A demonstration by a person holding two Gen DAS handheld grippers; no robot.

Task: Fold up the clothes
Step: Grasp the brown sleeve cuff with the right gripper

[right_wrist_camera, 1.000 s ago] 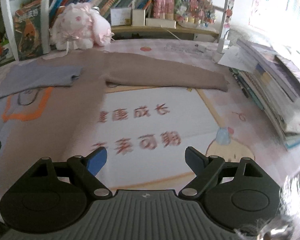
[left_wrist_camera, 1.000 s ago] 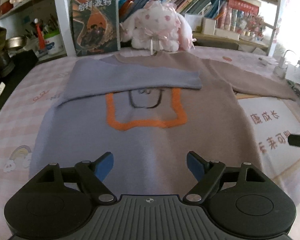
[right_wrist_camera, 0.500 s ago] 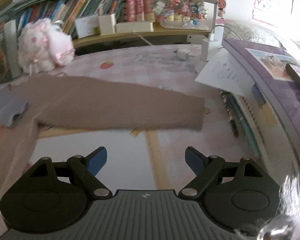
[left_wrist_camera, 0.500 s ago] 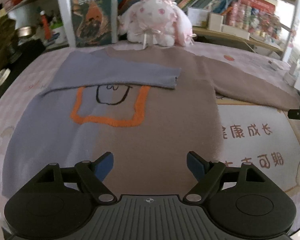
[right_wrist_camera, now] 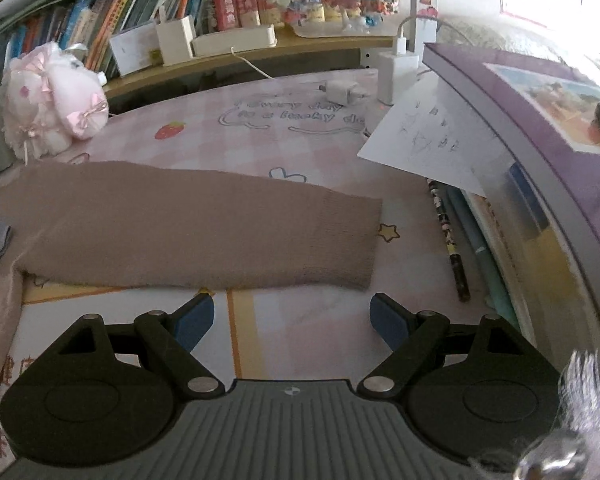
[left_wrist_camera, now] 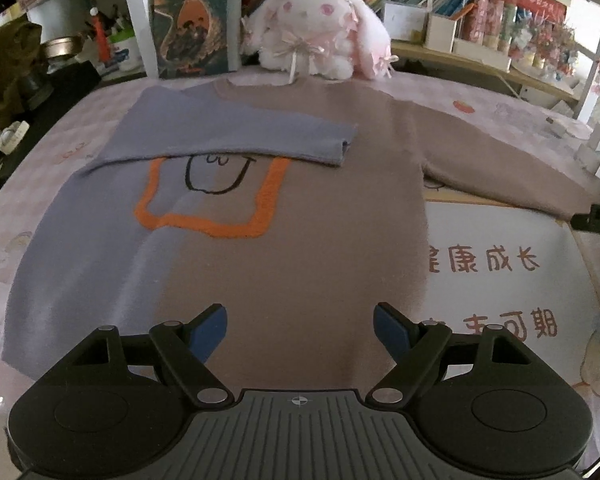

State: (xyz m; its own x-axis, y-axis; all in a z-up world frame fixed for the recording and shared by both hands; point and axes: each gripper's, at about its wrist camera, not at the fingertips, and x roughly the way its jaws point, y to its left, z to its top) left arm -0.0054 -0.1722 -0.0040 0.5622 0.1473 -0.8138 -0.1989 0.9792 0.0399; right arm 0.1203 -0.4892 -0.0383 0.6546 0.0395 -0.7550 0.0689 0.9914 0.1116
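A sweater, half blue-grey and half brown with an orange outline on its chest, lies flat on the table. Its blue sleeve is folded across the chest. The brown sleeve stretches out flat to the right, with its cuff just beyond my right gripper, which is open and holds nothing. My left gripper hovers open over the sweater's lower hem, also with nothing between its fingers. In the left wrist view a dark tip of the right gripper shows at the far right edge.
A pink plush rabbit and a bookshelf stand behind the sweater. Stacked books, a loose paper sheet, pencils and chargers crowd the table's right side. A patterned mat covers the table.
My right gripper has swung right, from beside the sweater's body to just before the brown sleeve's cuff. My left gripper has shifted right along the hem. Both stay open.
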